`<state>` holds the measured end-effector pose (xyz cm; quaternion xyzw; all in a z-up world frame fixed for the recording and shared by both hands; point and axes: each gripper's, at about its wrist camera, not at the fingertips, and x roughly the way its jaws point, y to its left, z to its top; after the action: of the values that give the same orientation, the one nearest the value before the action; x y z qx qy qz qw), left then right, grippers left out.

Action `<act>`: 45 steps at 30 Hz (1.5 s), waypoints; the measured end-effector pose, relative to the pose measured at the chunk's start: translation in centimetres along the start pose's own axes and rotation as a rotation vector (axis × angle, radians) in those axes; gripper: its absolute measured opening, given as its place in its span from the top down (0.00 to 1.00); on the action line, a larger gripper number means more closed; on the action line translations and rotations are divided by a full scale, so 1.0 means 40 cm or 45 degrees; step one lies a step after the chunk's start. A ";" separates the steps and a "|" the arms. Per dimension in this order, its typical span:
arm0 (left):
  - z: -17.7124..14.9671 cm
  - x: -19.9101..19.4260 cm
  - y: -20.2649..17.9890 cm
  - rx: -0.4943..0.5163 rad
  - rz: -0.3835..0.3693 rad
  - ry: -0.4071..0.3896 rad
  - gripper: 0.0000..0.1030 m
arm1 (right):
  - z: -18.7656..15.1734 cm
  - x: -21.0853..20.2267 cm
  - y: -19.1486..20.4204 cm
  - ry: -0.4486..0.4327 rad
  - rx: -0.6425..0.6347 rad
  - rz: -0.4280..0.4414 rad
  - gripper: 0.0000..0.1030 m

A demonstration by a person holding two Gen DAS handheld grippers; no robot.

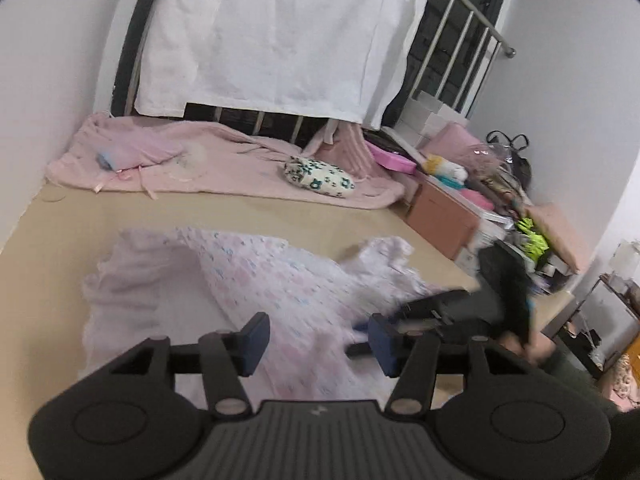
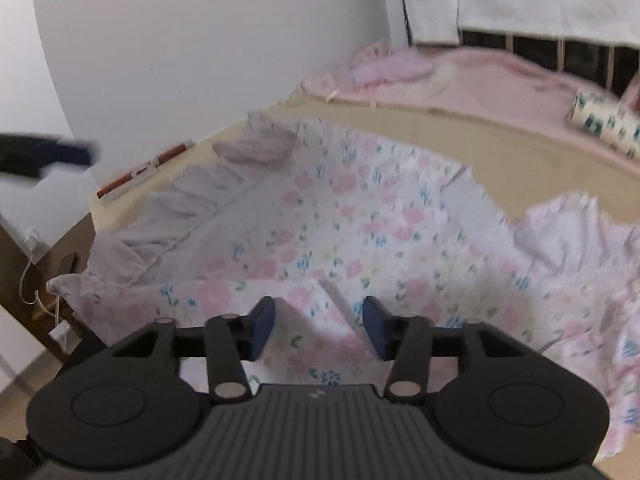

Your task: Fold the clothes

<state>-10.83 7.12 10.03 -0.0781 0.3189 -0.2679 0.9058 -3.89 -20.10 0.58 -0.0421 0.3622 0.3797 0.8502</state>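
Right wrist view: the right gripper [image 2: 319, 330] hangs low over the floral garment [image 2: 344, 216], its blue pads spread apart with nothing between them, only a raised crease of the cloth below the gap. In the left wrist view the left gripper [image 1: 318, 340] is likewise spread wide and empty above the same garment, which lies rumpled and partly unfolded on the tan mattress [image 1: 52, 248]. Farther back, a pink blanket [image 1: 240, 164] carries a small flowered pillow [image 1: 319, 177]; a white sheet [image 1: 276, 32] hangs beyond.
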 end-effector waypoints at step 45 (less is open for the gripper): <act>0.001 0.275 -0.017 0.219 0.234 0.160 0.54 | -0.087 -0.134 -0.140 -0.077 0.315 -0.758 0.97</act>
<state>-3.93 0.66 4.37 0.0462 0.3566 -0.2146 0.9081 -4.55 -28.55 0.36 -0.0313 0.3518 0.0686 0.9330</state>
